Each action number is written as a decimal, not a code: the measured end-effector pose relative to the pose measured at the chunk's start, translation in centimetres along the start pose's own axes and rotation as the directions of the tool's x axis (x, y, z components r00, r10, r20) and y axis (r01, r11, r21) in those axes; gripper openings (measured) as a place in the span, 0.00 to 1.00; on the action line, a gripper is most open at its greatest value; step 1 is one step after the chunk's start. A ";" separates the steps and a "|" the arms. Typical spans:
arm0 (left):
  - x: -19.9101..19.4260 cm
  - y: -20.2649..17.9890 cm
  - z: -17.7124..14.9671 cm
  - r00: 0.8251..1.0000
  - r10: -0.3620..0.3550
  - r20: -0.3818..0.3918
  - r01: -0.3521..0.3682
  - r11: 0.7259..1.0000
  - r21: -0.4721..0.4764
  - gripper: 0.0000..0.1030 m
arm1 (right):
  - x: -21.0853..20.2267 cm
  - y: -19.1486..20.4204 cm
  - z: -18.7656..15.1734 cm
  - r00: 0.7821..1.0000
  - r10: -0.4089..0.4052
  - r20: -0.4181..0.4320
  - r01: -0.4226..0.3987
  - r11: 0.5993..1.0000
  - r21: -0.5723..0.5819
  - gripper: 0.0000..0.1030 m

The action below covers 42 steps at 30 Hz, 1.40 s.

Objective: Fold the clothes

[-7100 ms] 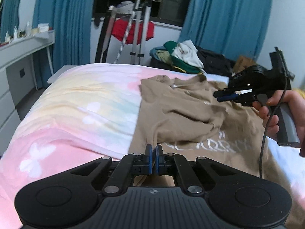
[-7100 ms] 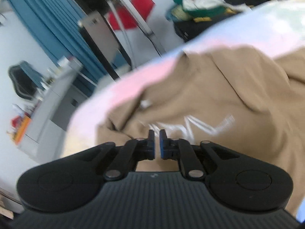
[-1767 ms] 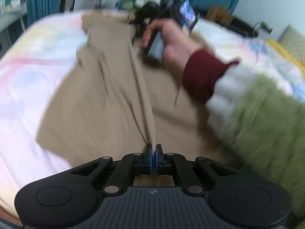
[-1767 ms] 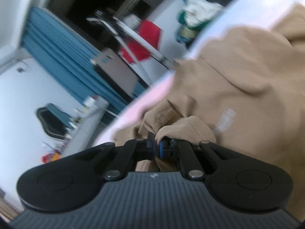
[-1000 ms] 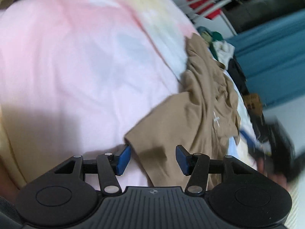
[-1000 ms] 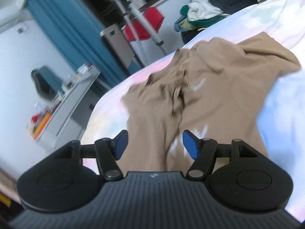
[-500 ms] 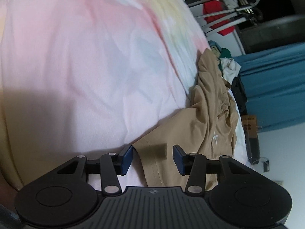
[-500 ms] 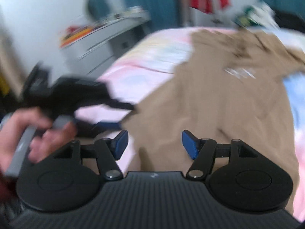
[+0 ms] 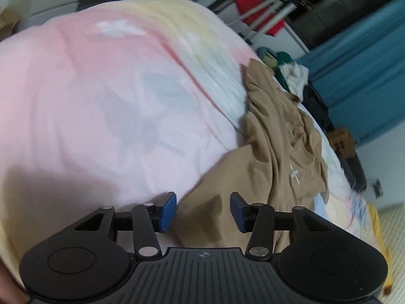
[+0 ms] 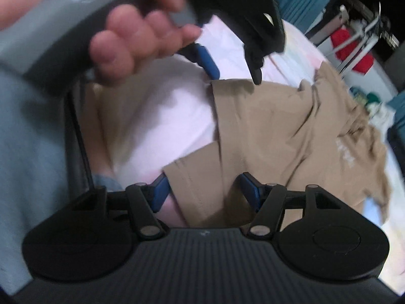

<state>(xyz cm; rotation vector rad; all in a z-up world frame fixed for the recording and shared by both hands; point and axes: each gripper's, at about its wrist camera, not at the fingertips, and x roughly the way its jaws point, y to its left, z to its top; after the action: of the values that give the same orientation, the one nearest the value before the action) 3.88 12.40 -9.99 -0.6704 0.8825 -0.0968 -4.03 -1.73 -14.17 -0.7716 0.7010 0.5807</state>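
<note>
left tool (image 9: 202,209): closing, unclamped (shirt (image 9: 286,167) corner between) | right tool (image 10: 203,190): spread

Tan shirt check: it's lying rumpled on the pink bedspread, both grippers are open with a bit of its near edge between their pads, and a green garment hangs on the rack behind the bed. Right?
Mostly right. The garment on the rack is red, not green, as the left wrist view shows. The tan shirt does lie rumpled on the pink bedspread. The left gripper, whose jaws have just been closing, and the right gripper are both open over its near edge.
</note>
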 end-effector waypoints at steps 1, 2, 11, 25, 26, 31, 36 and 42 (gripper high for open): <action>0.2 -0.3 0.0 1.000 -0.004 -0.007 0.005 1.000 0.028 0.35 | -0.2 0.1 -0.1 1.000 -0.012 0.010 0.012 1.000 -0.008 0.54; 0.4 -0.7 -0.2 1.000 -0.006 -0.018 0.007 0.998 0.058 0.26 | -0.4 0.1 -0.1 1.000 -0.020 0.017 0.020 1.000 -0.006 0.39; -0.2 -1.7 -1.3 0.995 -0.076 -0.071 0.083 0.991 0.106 0.01 | -3.1 -2.0 -0.7 0.993 -0.083 0.078 0.071 0.987 0.147 0.04; -0.6 0.5 -2.7 0.968 -0.076 -0.239 0.064 0.996 -0.056 0.03 | -2.2 -2.7 -1.1 0.994 -0.022 0.106 -0.001 0.977 0.216 0.06; -0.5 0.4 -2.7 0.969 -0.065 -0.240 0.057 0.998 -0.042 0.03 | -2.2 -3.0 -1.1 0.994 -0.005 0.112 -0.022 0.972 0.235 0.07; -1.7 -1.9 -2.8 0.984 0.019 -0.180 0.003 0.993 0.120 0.33 | -3.8 -6.1 -2.6 0.972 0.129 0.194 -0.195 0.907 0.374 0.49; -4.4 -5.9 -2.5 0.992 0.127 0.003 -0.121 0.936 0.330 0.70 | -6.7 -11.2 -5.1 0.928 0.137 0.345 -0.312 0.794 0.522 0.64; -4.1 -11.6 -1.2 0.990 0.073 0.119 -0.120 0.878 0.463 0.81 | -6.7 -21.7 -7.5 0.922 -0.110 0.372 -0.257 0.544 0.799 0.64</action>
<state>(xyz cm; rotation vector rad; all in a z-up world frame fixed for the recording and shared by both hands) 2.49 4.00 -1.03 -0.1725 0.7569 -0.1806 4.12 -21.74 -3.93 0.3045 0.5501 0.3746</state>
